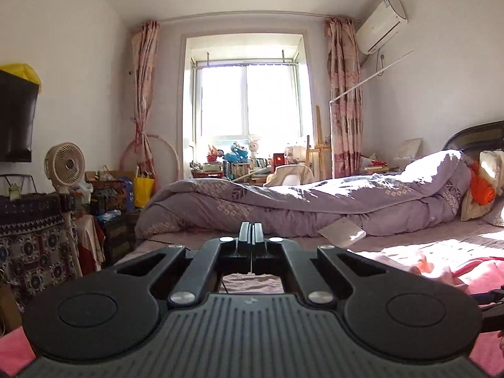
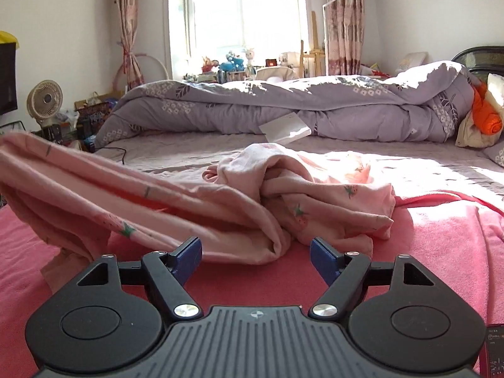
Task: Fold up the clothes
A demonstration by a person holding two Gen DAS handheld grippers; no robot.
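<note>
1 pink garment [image 2: 176, 201] printed with small strawberries lies on the bed [image 2: 195, 154], bunched and twisted near the middle of the right wrist view. Its left part is lifted off the bedding and stretches out toward the left edge of that view, blurred; what holds that end up lies outside the picture. The rest of it rests partly on 1 red-pink blanket [image 2: 441, 252] spread over the near half of the bed, partly on the sunlit sheet behind.

There are 2 claws. The left claw [image 1: 251, 234] has its 2 fingers pressed flat together, with no gap showing between them; nothing can be seen gripped between the tips in its own view, and whether any cloth is caught below them I cannot tell. It points level across the room toward the window [image 1: 249, 100]. The right claw [image 2: 255, 250] stands apart, its 2 blue-padded fingers [image 2: 189, 252] spread wide and empty, pointing down at the bed just in front of the garment's nearest fold, which lies between and just beyond the tips without touching either pad.

Farther back, 1 lilac quilt [image 2: 283, 107] with a white flower print is heaped along the far side of the bed, and 1 white flat card or envelope [image 2: 285, 130] lies against its front edge. 1 orange bundle [image 2: 486, 113] sits at the headboard end. 1 small desk fan [image 1: 64, 165] stands at the left, 2 patterned curtains [image 1: 145, 94] frame the window, and 1 air conditioner [image 1: 381, 23] hangs high on the right wall.
</note>
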